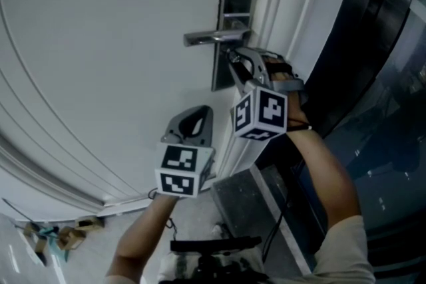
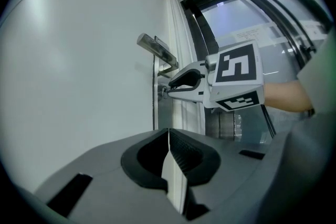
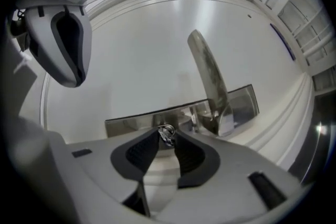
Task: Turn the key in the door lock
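A small silver key [image 3: 167, 134] sticks out of the steel lock plate [image 3: 241, 102] below the lever handle [image 3: 207, 76] of a white door [image 1: 100, 43]. My right gripper [image 3: 167, 137] points level at the plate, and its dark pads close on the key from both sides. From the head view it [image 1: 233, 58] reaches in just under the handle [image 1: 213, 36], and the key itself is hidden there. My left gripper [image 1: 193, 122] hangs back lower left of the lock, shut with nothing in it [image 2: 168, 131]. The left gripper view shows the right gripper [image 2: 164, 91] at the plate.
White door frame mouldings [image 1: 279, 3] run beside the lock. A dark glass wall [image 1: 386, 43] stands to the right. A grey metal box [image 1: 249, 203] sits low by the frame. Scraps of cardboard [image 1: 60, 236] lie on the floor at lower left.
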`<state>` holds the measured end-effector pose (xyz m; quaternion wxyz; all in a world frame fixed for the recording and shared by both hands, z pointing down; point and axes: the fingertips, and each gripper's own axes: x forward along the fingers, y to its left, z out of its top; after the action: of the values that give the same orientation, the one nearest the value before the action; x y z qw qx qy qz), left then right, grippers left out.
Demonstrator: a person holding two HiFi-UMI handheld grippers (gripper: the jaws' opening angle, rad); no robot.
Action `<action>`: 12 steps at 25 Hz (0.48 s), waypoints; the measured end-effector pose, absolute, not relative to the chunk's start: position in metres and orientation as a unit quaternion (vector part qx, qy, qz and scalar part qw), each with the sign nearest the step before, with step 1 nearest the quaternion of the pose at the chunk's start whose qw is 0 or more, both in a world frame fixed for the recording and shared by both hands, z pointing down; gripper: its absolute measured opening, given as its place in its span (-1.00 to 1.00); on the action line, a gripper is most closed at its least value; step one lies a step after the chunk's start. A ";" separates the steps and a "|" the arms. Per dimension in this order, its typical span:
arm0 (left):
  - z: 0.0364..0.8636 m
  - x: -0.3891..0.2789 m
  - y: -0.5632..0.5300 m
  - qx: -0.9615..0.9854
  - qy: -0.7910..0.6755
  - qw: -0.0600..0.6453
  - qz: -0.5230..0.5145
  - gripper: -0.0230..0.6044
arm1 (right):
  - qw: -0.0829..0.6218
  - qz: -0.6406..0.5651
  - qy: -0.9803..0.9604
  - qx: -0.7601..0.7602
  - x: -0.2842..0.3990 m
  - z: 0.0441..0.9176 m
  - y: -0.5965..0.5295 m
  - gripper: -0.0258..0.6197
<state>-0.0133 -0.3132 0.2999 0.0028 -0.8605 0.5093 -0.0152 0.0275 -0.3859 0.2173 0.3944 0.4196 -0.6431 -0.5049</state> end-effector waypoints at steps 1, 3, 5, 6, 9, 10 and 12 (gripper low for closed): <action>0.300 -0.013 -0.313 -0.861 0.509 0.002 -0.015 -0.86 | 0.396 -0.507 -0.641 0.418 0.027 0.217 -0.386 -0.59; 0.301 -0.013 -0.312 -0.861 0.509 0.002 -0.016 -0.86 | 0.396 -0.511 -0.639 0.416 0.027 0.218 -0.385 -0.59; 0.302 -0.015 -0.312 -0.860 0.510 0.001 -0.015 -0.86 | 0.389 -0.498 -0.652 0.420 0.027 0.217 -0.385 -0.59; 0.302 -0.015 -0.313 -0.860 0.510 0.000 -0.015 -0.86 | 0.381 -0.486 -0.663 0.424 0.028 0.217 -0.386 -0.59; 0.302 -0.017 -0.314 -0.860 0.511 -0.003 -0.014 -0.86 | 0.353 -0.452 -0.692 0.439 0.029 0.215 -0.386 -0.58; 0.302 -0.017 -0.314 -0.860 0.510 -0.003 -0.014 -0.86 | 0.344 -0.442 -0.700 0.442 0.029 0.214 -0.386 -0.58; 0.303 -0.017 -0.314 -0.860 0.511 -0.003 -0.014 -0.86 | 0.330 -0.421 -0.716 0.449 0.029 0.213 -0.386 -0.58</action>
<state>-0.0166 -0.3137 0.3029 -0.0032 -0.8597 0.5106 -0.0142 0.0287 -0.3864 0.2132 0.3299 0.4494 -0.7158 -0.4206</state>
